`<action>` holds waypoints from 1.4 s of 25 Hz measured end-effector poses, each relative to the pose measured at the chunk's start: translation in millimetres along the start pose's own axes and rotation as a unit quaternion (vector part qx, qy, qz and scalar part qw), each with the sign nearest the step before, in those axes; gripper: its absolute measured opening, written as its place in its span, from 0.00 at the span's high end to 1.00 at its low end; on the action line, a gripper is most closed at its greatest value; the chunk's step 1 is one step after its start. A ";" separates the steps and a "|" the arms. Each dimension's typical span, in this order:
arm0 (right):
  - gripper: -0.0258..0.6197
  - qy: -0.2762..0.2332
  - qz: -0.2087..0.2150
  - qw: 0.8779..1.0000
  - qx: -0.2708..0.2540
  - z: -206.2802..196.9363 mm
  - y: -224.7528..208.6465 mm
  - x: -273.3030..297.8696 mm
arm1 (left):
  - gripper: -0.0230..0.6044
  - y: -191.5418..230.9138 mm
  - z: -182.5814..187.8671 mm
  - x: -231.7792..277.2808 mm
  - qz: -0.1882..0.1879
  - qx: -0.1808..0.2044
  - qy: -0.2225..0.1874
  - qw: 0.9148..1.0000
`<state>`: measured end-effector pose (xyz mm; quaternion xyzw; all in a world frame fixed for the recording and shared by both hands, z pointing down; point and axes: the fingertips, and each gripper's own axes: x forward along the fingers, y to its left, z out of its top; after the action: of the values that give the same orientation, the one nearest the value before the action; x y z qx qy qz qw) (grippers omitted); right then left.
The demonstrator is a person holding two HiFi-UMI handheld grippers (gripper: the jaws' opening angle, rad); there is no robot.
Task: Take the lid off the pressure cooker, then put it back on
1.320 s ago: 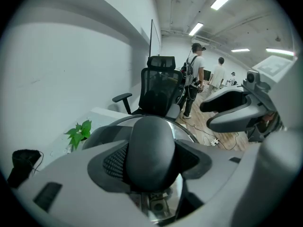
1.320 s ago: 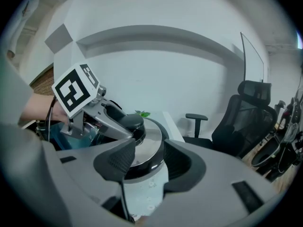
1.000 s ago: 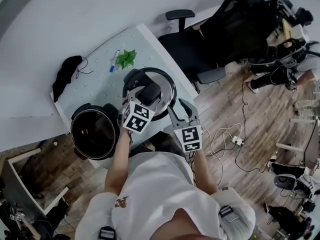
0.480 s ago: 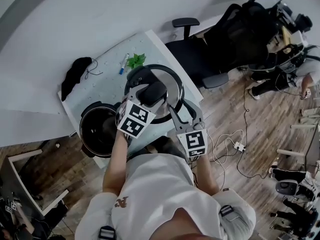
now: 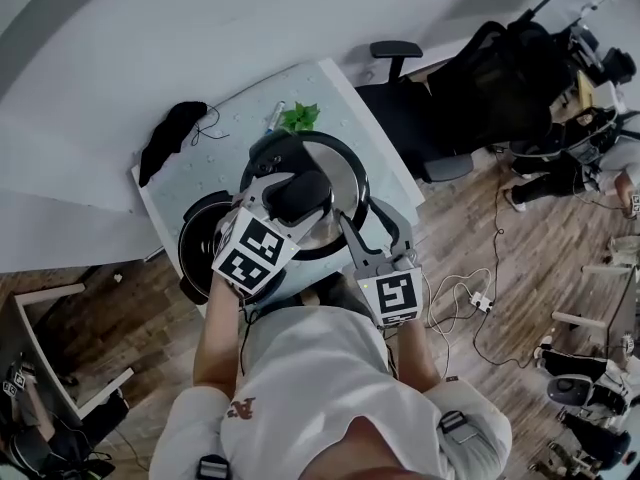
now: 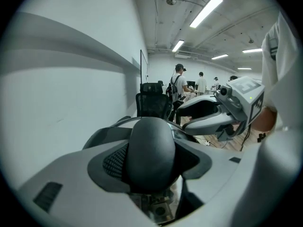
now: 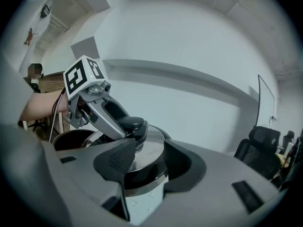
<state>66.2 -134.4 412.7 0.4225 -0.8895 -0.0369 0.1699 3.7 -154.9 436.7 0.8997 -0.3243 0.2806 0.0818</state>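
At the far left of the pale surface (image 5: 230,158) lies a crumpled black cloth (image 5: 172,136) with a thin cord trailing from it. Nearer the person, the pressure cooker pot (image 5: 188,233) stands open at the surface's front edge, its dark inside showing, partly hidden in the head view by the marker cube of the left tool (image 6: 152,145). That tool pinches the black knob (image 5: 300,194) at the centre of the lid (image 5: 340,173); its own view shows both pads pressed against the knob's sides.

The lid is off the pot and just to its right, overlapping the pot's rim as seen from above. It seems to hang clear of the surface, though the steep downward angle makes the gap hard to judge. Behind it, toward the wall, lie a pen (image 5: 275,115) and a small green sprig (image 5: 300,118) (the two nearly touch).

The right tool (image 7: 144,160) comes in from the lid's right side with its jaws closed on the lid's dark rim, one pad on each side of it. Further right, past the surface's edge, stand a black office chair (image 5: 400,108) and a wooden floor (image 5: 470,228) with loose cables (image 5: 478,300).
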 end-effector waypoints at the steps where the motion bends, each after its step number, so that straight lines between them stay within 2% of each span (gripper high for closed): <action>1: 0.67 0.001 0.003 1.000 0.001 0.6 5.2 1.9 | 0.52 1.5 -4.4 -5.6 -0.002 0.000 0.003 1.000; 9: 0.67 0.005 0.032 0.999 -0.003 10.3 53.0 20.6 | 0.52 11.4 -44.9 -41.8 -0.021 0.001 0.031 0.999; 18: 0.67 0.013 0.063 0.998 0.000 14.2 105.3 39.6 | 0.52 7.0 -85.0 -76.5 -0.061 0.025 0.065 0.996; 29: 0.67 0.027 0.075 0.997 0.004 14.8 143.9 55.9 | 0.52 1.8 -130.3 -107.6 -0.118 0.054 0.098 0.987; 35: 0.67 0.031 0.080 0.996 0.007 16.6 157.7 62.7 | 0.52 -3.6 -150.0 -113.3 -0.152 0.076 0.115 0.979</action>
<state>-92.6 -82.7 447.1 0.3518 -0.9151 -0.0037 0.1971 -133.4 -41.8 498.0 0.9038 -0.1501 0.3901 0.0919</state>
